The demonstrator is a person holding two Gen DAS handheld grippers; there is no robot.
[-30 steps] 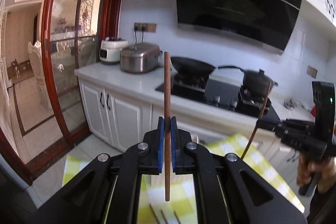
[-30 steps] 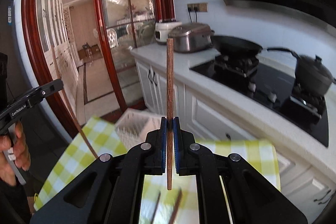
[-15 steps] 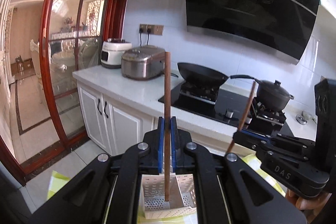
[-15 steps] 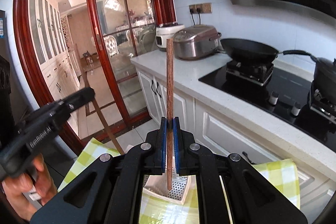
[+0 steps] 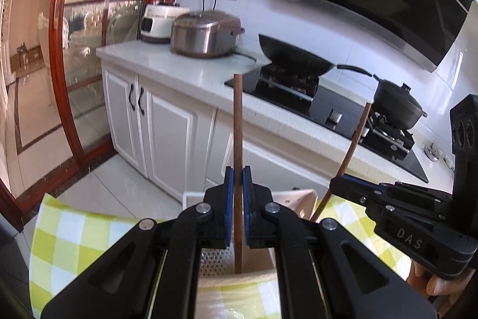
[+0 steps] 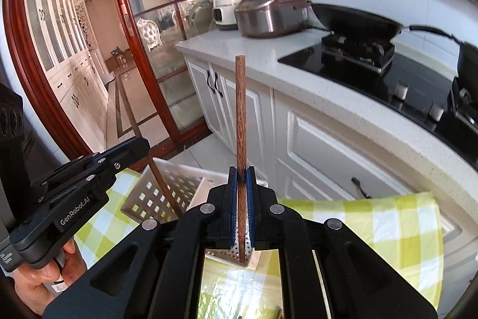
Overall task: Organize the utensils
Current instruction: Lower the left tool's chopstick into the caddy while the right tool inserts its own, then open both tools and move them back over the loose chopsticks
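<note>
While both my claws are clamped on chopsticks, neither stick has been let go into the basket (image 6: pixel 167 193) yet, so I judge this step about half done. My left claw (image 5: pixel 238 199) grips one chopstick (image 5: pixel 237 124) upright between its blue pads, lower tip hanging over the perforated floor of the basket; I cannot tell whether the tip touches it. My right claw (image 6: pixel 241 199) holds the second chopstick (image 6: pixel 240 109) the same way, upright, tip down over the basket's near corner. From the left view the right claw's stick leans slightly, its lower end dropping behind my left claw toward the basket. The white basket sits on the green-checked cloth (image 6: pixel 388 223), at the table's far edge, facing the kitchen counter (image 5: pixel 179 71).

What is left, as I read it: lower both sticks in, release, and draw back. At the bottom edge of the right view a thin brown end shows on the cloth, possibly another utensil waiting, though it is too small to be sure.
</note>
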